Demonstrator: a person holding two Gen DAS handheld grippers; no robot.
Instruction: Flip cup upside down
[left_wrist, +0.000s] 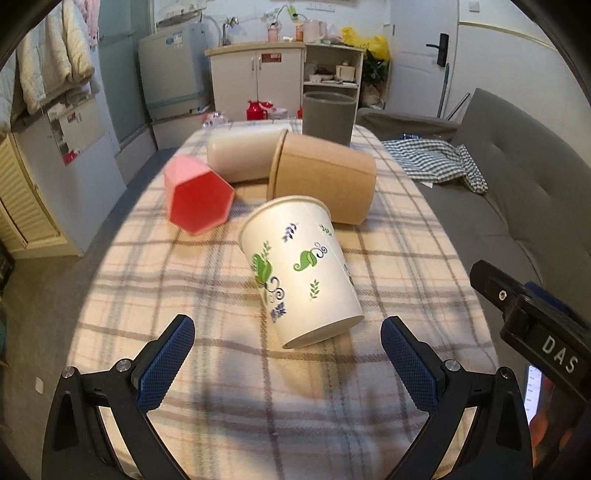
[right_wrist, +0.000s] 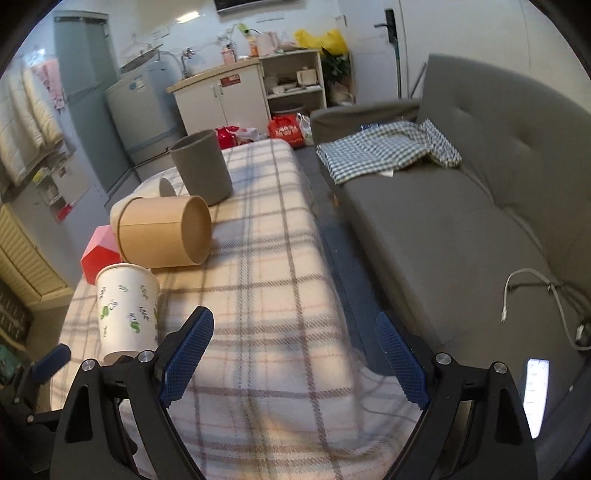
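Observation:
A white paper cup with green leaf prints (left_wrist: 301, 267) lies tilted on the plaid-covered table (left_wrist: 207, 295), its wide rim toward the far side and its narrow base toward me. It also shows in the right wrist view (right_wrist: 127, 312) at the left. My left gripper (left_wrist: 288, 365) is open and empty, just short of the cup's base. My right gripper (right_wrist: 293, 358) is open and empty, to the right of the cup over the table's right edge. Part of the right gripper's body (left_wrist: 532, 321) shows in the left wrist view.
A brown paper tub (left_wrist: 325, 177), a white cup (left_wrist: 240, 153) and a red hexagonal cup (left_wrist: 197, 195) lie on their sides behind the paper cup. A grey cup (left_wrist: 328, 116) stands upright at the far end. A grey sofa (right_wrist: 461, 229) with a checked cloth runs along the right.

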